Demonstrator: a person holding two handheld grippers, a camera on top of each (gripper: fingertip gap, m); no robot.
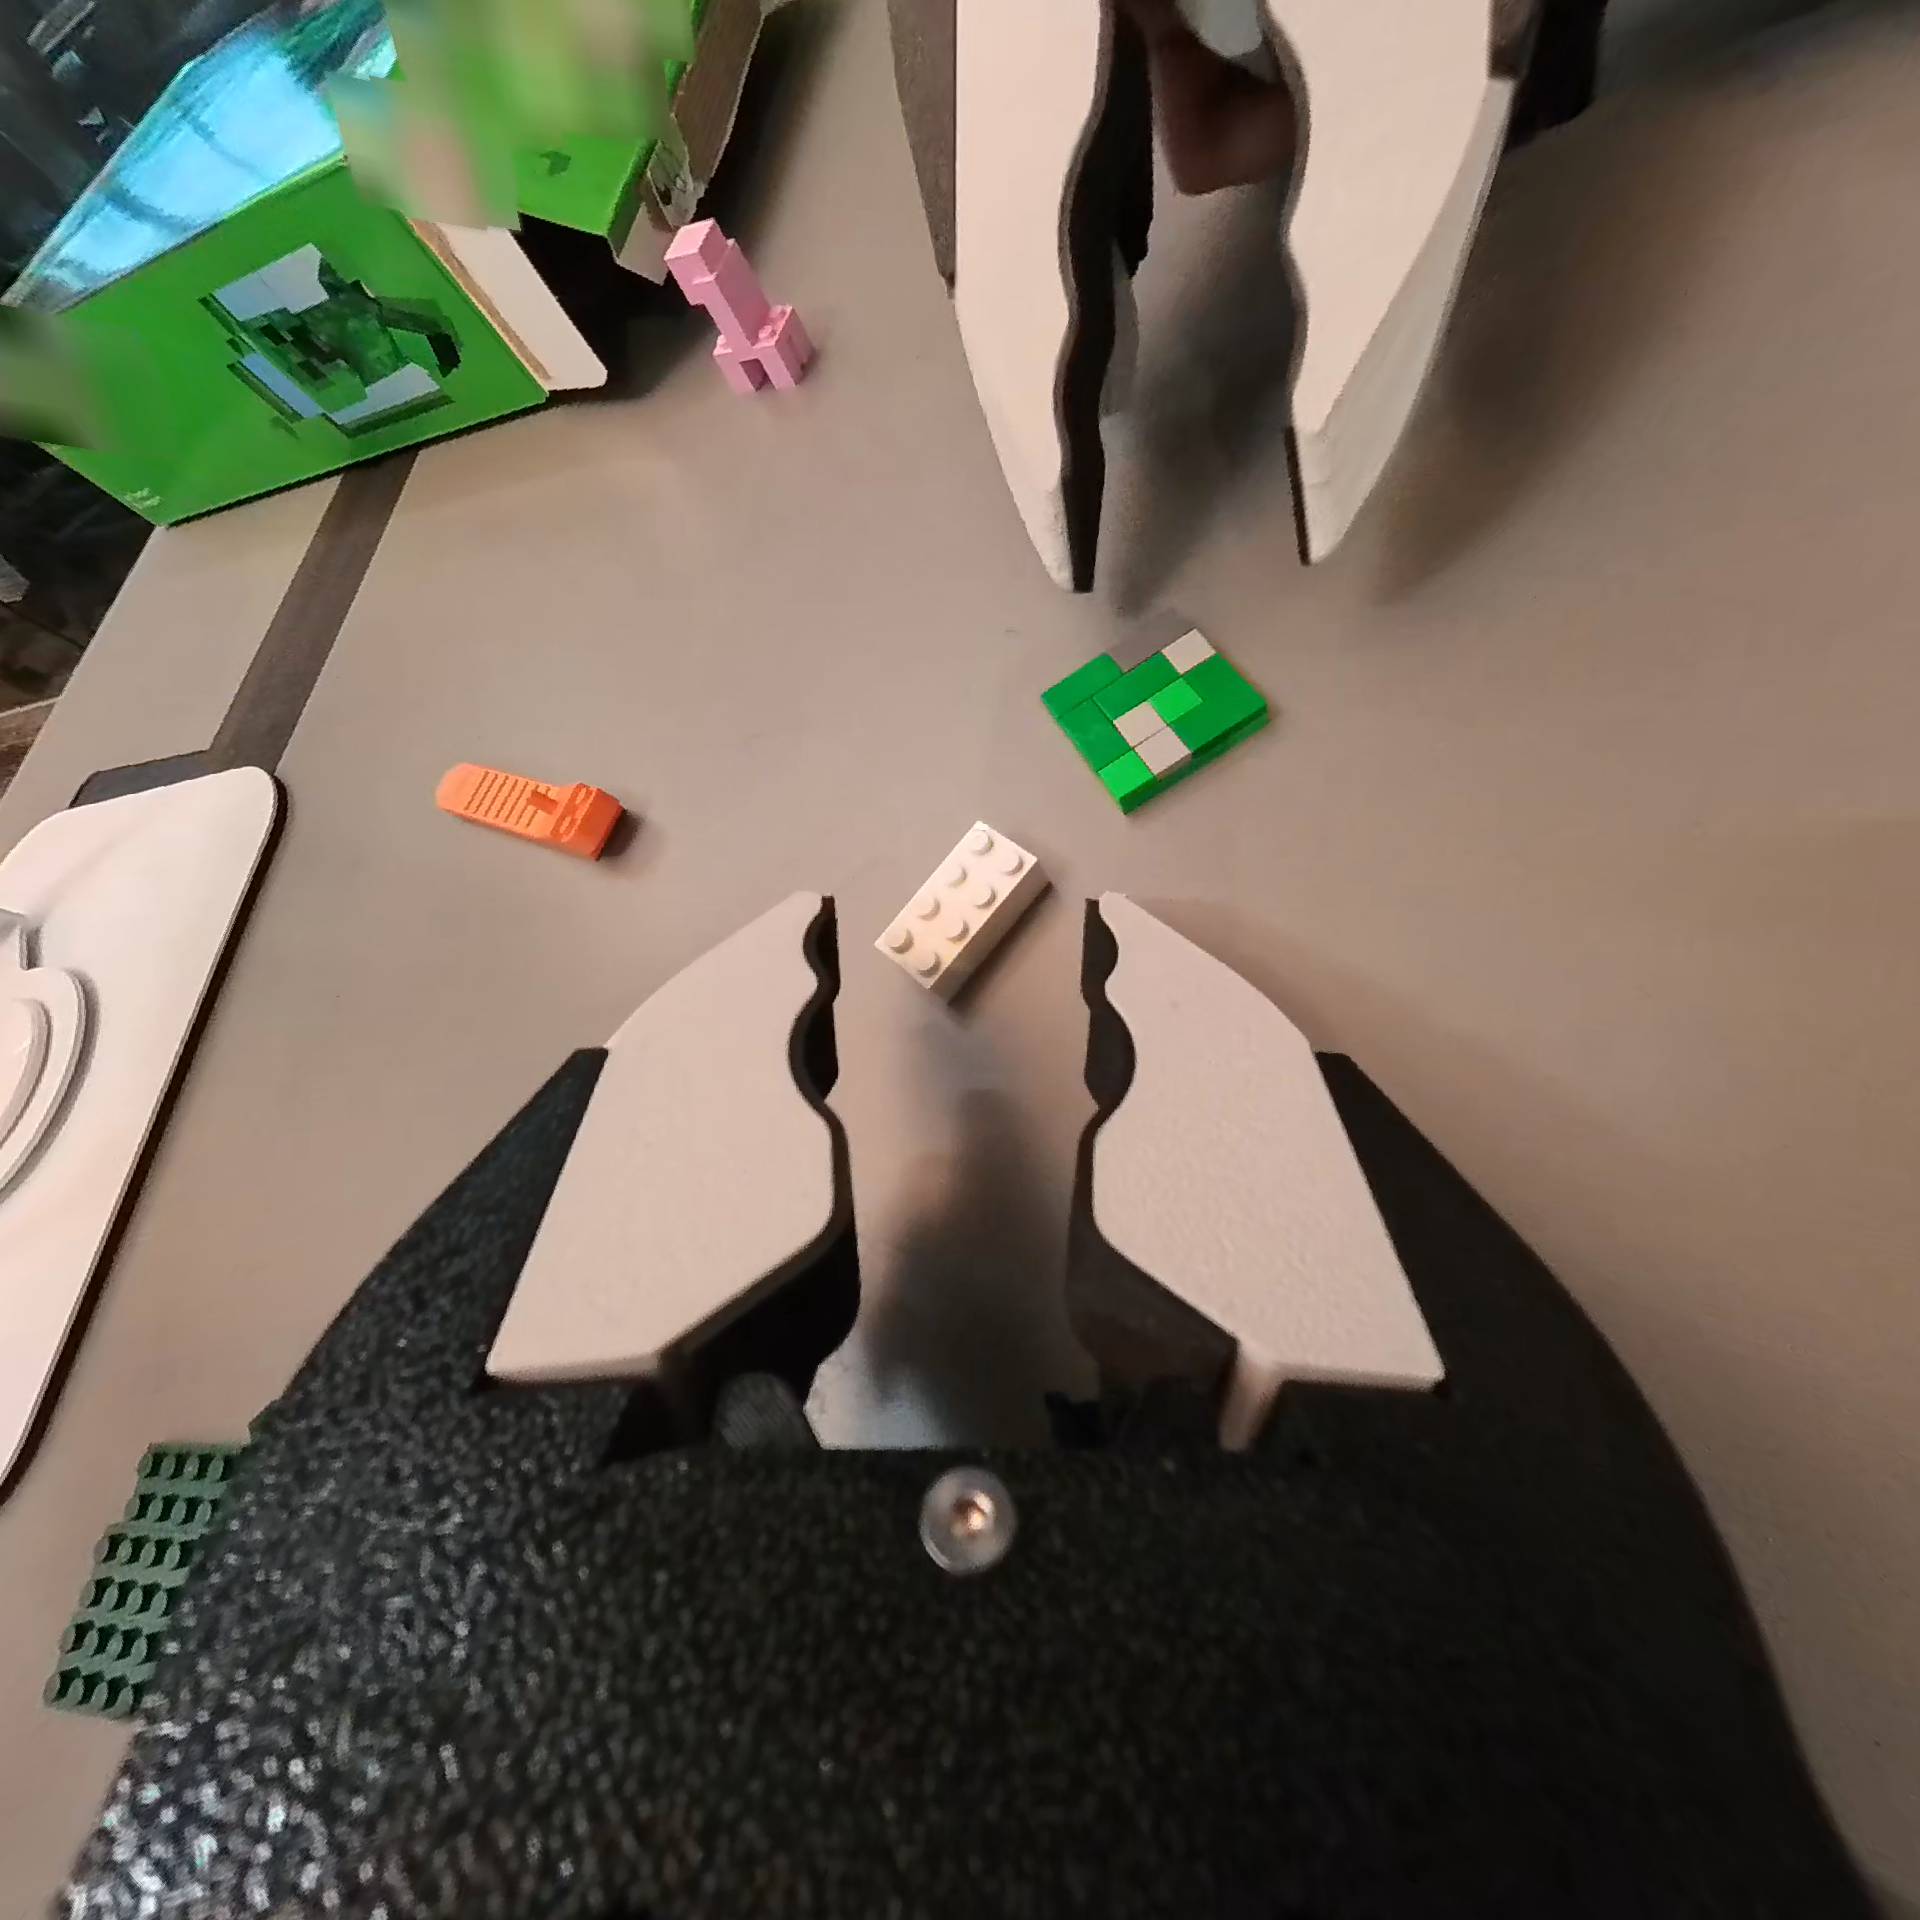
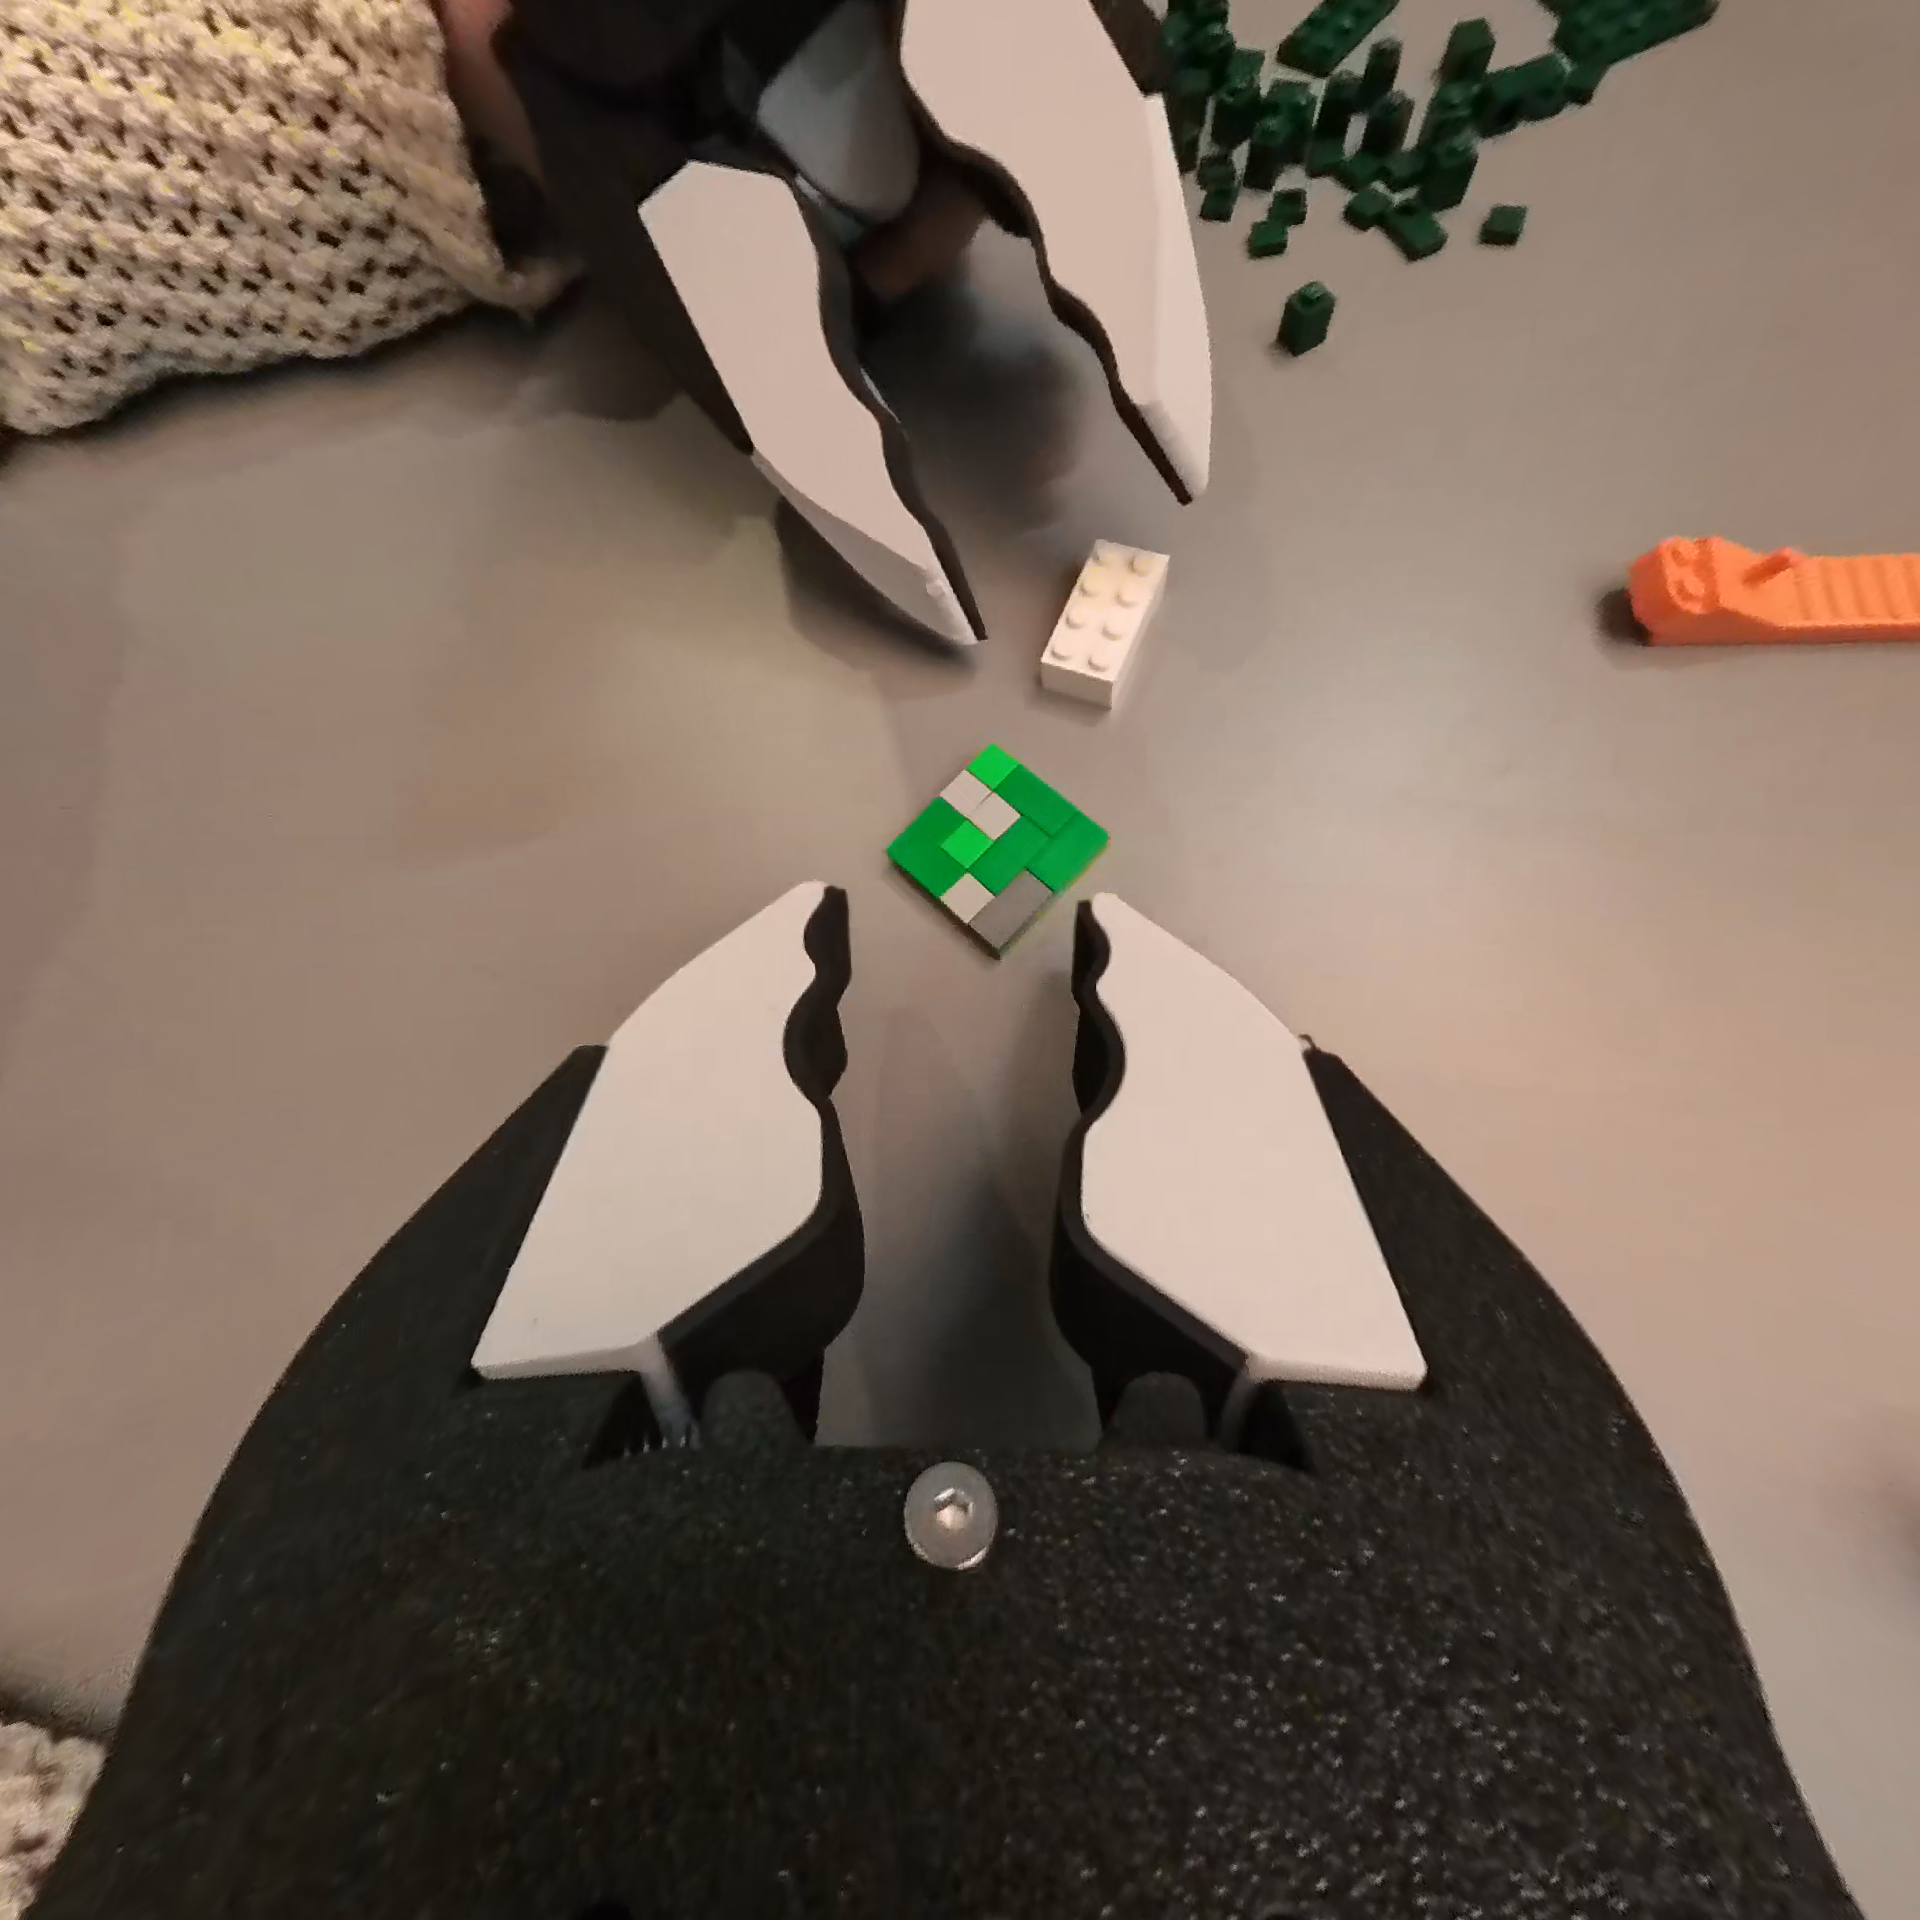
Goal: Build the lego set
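Note:
A white two-by-four brick lies on the grey table just ahead of my open, empty left gripper. A flat square plate of green and grey tiles lies beyond it. In the right wrist view the tile plate lies just ahead of my open, empty right gripper, and the white brick lies past it. The two grippers face each other: the right gripper shows above the plate in the left wrist view, and the left gripper shows near the brick in the right wrist view.
An orange brick separator lies left of the brick. A pink figure and a green box stand at the far left. A white tray sits at the left edge. Several dark green bricks lie scattered. A knitted sleeve shows. The left gripper's tips are roughly 8 cm from the right gripper's.

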